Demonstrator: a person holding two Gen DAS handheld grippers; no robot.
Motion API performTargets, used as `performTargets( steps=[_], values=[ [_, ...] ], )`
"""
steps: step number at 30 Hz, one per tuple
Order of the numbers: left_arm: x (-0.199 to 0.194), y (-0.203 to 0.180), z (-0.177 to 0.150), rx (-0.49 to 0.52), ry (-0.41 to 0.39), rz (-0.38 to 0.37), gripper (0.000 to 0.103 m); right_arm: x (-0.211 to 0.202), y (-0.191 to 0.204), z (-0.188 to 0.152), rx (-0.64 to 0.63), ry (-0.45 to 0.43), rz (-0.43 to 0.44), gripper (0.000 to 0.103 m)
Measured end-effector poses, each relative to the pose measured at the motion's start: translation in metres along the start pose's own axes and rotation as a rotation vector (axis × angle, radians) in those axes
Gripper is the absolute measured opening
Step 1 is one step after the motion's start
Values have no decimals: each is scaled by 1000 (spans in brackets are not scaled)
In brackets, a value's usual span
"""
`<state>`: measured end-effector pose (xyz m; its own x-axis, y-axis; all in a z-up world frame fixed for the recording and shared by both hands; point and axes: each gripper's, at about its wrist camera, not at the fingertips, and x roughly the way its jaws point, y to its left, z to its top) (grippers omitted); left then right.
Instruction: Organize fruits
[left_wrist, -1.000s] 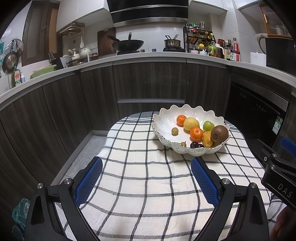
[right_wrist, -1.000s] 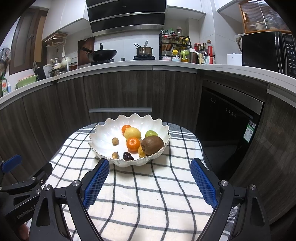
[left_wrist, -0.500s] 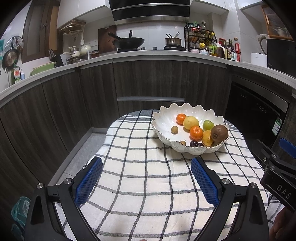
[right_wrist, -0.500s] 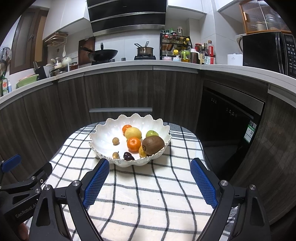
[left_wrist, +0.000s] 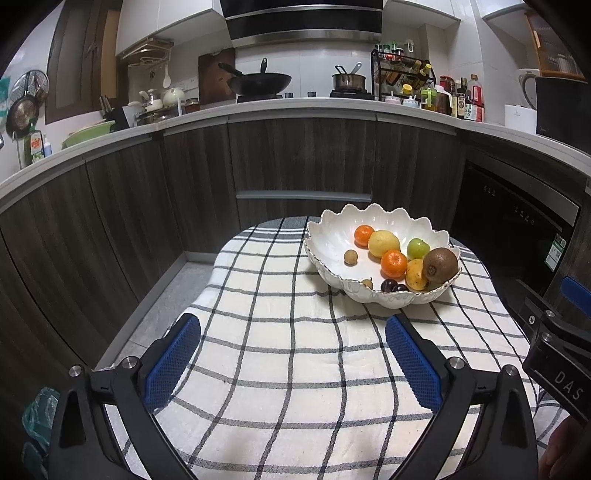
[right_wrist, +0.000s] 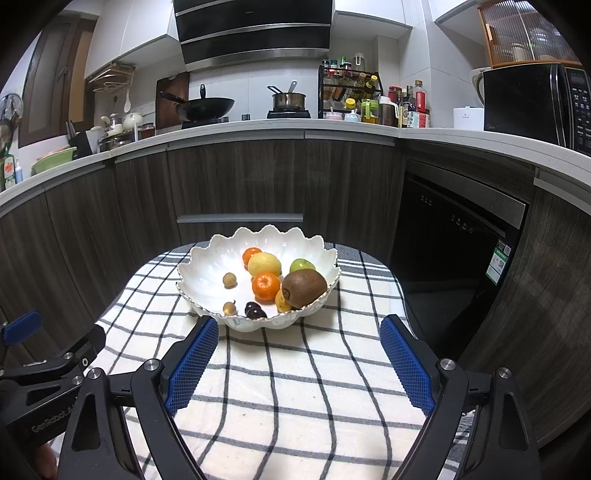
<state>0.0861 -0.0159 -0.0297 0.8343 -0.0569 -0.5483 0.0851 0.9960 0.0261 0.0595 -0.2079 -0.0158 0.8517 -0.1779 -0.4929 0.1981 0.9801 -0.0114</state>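
Fruits, fuzzy brown kiwi (right_wrist: 304, 288), glossy lemon (right_wrist: 263, 264), dimpled tangerine (right_wrist: 266, 286), heaped in scalloped white porcelain bowl (right_wrist: 207, 267) at far end of checked woven cloth (right_wrist: 295, 369), left gripper (left_wrist: 291, 334) just widened, empty, right gripper (right_wrist: 298, 332) wide, empty.

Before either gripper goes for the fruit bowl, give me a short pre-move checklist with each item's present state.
1. Left gripper open with nothing between the fingers: ok; its jaws have just been opening a little wider.
2. Right gripper open and empty: ok.
3. White bowl sits flat on the checked cloth, upright: ok.
4. Fruit all inside the bowl, none on the cloth: ok; kiwi leans at the rim.
5. Path from both grippers to the bowl free of other things: ok.
6. Where the sorted fruit should go: cannot tell, no second container shows.
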Motion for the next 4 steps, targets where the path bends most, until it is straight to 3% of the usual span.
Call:
performTargets(
  steps=[4],
  values=[
    [0, 0, 0, 2, 1, 6, 102, 0, 0, 0, 0, 1, -1, 90]
  ],
)
